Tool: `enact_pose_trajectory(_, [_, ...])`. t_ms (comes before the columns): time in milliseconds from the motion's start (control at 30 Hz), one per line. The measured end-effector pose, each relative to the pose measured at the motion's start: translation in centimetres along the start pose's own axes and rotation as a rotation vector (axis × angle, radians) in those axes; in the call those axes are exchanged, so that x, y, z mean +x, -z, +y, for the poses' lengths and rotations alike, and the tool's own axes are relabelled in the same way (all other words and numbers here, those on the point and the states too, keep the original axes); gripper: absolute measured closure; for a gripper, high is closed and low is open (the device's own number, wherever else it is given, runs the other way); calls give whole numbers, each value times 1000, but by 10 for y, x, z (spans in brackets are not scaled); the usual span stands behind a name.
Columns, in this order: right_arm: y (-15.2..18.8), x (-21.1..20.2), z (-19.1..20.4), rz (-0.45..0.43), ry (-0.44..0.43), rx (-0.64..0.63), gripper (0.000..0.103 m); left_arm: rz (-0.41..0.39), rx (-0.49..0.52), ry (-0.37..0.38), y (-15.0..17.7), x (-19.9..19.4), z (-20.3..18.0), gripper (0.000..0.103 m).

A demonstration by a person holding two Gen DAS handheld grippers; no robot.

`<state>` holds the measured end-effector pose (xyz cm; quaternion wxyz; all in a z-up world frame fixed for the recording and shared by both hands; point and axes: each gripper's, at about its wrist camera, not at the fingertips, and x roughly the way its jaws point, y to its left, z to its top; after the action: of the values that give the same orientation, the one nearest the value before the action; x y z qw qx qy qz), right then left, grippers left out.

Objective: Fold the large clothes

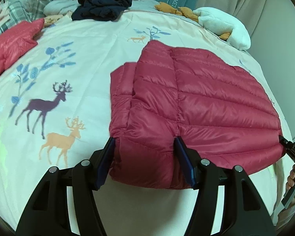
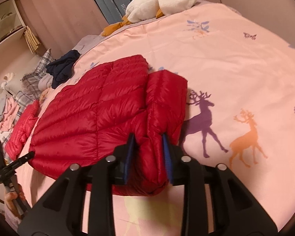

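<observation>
Low in both frames, the left gripper point(image 1: 145, 157) and right gripper point(image 2: 148, 153) angled downward, each clamping the near edge of the folded red quilted down jacket point(image 1: 196, 102) at centre. Farther, upper left: one second red jacket point(image 1: 11, 41), one navy garment point(image 1: 102, 3).

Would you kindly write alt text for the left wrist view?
The left gripper straddles the near edge of a partly folded red down jacket on a deer-print duvet. Behind lie a dark navy garment, a white plush toy and another red jacket.
</observation>
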<state>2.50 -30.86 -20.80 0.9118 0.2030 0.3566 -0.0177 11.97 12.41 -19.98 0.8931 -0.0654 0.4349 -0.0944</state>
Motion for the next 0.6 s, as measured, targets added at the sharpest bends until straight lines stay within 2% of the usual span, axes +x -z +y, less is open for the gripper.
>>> enact_pose_trajectory(33, [0, -2, 1, -8, 10, -2, 65, -7, 8, -10, 0, -2, -1, 40])
enact_pose_trajectory(100, [-3, -11, 4, -41, 37, -12, 63, -26, 30, -32, 1, -10, -6, 40])
enact_pose_trajectory(267, [-11, -35, 19, -126, 78, -66, 44, -78, 85, -80, -4, -27, -19, 39])
enact_pose_trajectory(300, [-12, -39, 26, -138, 73, -87, 40, -91, 95, -85, -4, -31, -22, 34])
enact_pose_trajectory(333, [-12, -42, 31, -142, 70, -104, 36, -108, 106, -92, -5, -35, -26, 25])
enact_pose_trajectory(400, [-11, -46, 47, -148, 54, -153, 32, -144, 128, -106, -6, -42, -34, 16])
enact_pose_trajectory(467, [-7, -45, 64, -142, 37, -197, 30, -164, 152, -101, -7, -46, -44, 16])
enact_pose_trajectory(600, [4, -35, 95, -114, 24, -271, 27, -154, 175, -71, -7, -41, -62, 16])
